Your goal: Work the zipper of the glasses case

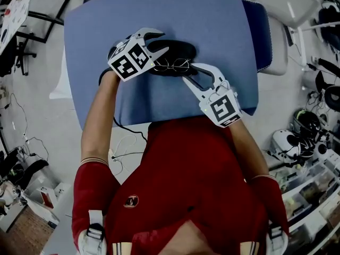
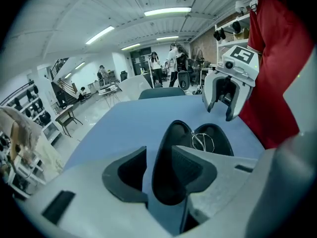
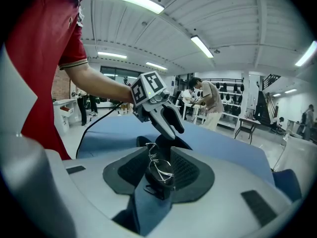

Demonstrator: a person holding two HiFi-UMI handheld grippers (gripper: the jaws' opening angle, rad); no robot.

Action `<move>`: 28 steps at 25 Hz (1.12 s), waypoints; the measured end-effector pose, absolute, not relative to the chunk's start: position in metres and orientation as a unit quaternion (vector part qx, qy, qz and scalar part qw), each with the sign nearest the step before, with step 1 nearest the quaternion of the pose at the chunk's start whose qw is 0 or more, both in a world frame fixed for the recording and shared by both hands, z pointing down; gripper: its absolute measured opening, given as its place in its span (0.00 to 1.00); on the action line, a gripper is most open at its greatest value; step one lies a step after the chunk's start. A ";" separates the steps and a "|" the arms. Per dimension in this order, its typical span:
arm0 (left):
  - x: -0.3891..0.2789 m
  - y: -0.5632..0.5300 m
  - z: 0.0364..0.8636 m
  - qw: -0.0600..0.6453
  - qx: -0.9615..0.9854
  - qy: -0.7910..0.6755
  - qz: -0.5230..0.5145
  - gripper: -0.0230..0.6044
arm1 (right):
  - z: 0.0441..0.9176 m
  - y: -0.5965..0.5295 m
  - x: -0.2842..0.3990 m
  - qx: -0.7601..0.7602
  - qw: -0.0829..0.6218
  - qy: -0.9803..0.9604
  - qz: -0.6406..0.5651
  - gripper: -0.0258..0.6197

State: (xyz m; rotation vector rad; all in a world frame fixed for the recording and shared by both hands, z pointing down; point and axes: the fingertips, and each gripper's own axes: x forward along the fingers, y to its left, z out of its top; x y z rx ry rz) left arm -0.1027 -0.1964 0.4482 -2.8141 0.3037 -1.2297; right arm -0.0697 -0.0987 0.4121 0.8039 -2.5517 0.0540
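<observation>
Head view: left gripper (image 1: 163,42), right gripper (image 1: 189,72) gape (unclamped) flanking glasses case (image 1: 183,50) at table (image 1: 159,9) centre.

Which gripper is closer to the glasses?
Right. The right gripper has the glasses between its open fingers; the left gripper straddles the case's other end.

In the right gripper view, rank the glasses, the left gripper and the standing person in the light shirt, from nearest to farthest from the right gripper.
1. glasses: between its open jaws, bottom centre.
2. left gripper: just beyond, centre.
3. person in the light shirt: far back, right of centre.
</observation>
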 end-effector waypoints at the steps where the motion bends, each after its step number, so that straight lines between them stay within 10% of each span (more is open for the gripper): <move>1: -0.101 -0.197 0.449 0.030 -0.911 0.093 -0.401 0.26 | 0.416 -0.097 -0.071 0.287 0.239 -0.927 0.016 0.26; 28: -0.091 -0.190 0.453 0.066 -0.905 0.086 -0.411 0.13 | 0.464 -0.084 -0.073 0.261 0.342 -0.900 -0.067 0.20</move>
